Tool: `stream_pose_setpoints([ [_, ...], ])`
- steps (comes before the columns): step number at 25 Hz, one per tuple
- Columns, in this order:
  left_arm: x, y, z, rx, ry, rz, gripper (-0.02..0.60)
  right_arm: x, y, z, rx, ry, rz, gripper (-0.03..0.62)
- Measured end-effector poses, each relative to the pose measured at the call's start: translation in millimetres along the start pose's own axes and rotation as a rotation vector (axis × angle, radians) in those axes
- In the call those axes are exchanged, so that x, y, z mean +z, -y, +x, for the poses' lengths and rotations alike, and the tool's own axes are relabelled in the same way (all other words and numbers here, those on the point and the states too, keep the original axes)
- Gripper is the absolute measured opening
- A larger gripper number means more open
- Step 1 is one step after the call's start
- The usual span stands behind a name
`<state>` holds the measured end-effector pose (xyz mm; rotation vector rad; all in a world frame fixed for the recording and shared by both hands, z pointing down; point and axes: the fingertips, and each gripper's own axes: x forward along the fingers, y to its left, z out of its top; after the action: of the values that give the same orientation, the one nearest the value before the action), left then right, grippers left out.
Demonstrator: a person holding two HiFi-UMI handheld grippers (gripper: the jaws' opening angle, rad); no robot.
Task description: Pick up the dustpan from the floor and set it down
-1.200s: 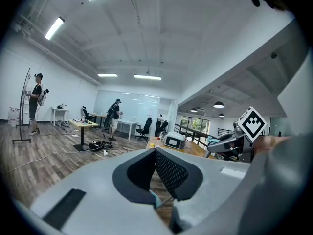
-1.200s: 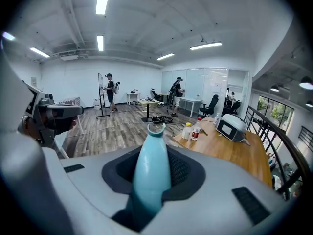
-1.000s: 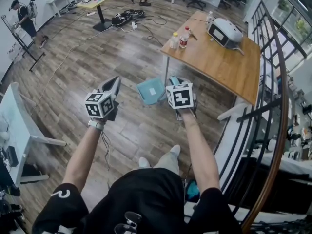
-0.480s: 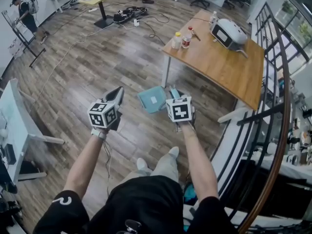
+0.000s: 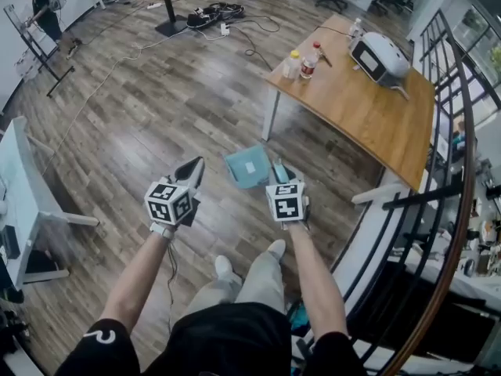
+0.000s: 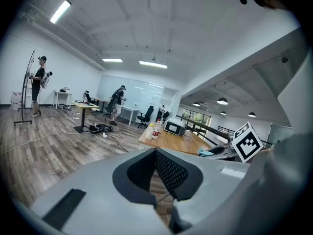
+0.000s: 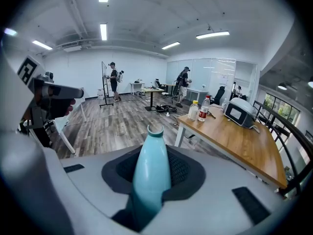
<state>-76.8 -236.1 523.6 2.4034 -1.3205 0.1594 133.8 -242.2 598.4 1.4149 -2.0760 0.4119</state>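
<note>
Underfoot, brown wood-plank floor (image 5: 156,108) fills most of the head view, with my white shoes (image 5: 274,247) at the lower middle. A rectangular wooden table on white legs (image 5: 368,112) stands at the upper right. It carries two plastic bottles (image 5: 311,59) and a white-and-grey box-shaped device (image 5: 378,56). A black curved railing (image 5: 450,171) runs down the right edge, and a person in dark clothes (image 5: 43,18) stands at the upper left.

My right gripper (image 5: 279,175) is clamped on the handle of the teal plastic dustpan (image 5: 247,167). Its jaws stand narrowly apart around the handle, whose tip pokes out past them. The pan shows at the frame's middle, between both grippers; whether it touches the floor I cannot tell. My left gripper (image 5: 192,169) has its jaws drawn together on nothing.
</note>
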Motion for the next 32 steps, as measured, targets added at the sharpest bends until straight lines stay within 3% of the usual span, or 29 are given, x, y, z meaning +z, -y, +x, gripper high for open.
stream_pose_setpoints([
  [16,-98.4,-36.7,45.7,0.009,-0.042,-0.027,-0.006,-113.8,-10.3,111.2,0.027,-0.058,-0.032,0.091],
  [32,-187.0,-73.0,54.3,0.045,-0.110,-0.069,-0.006,-221.4,-10.1,179.4,-0.004,-0.142,-0.045,0.091],
])
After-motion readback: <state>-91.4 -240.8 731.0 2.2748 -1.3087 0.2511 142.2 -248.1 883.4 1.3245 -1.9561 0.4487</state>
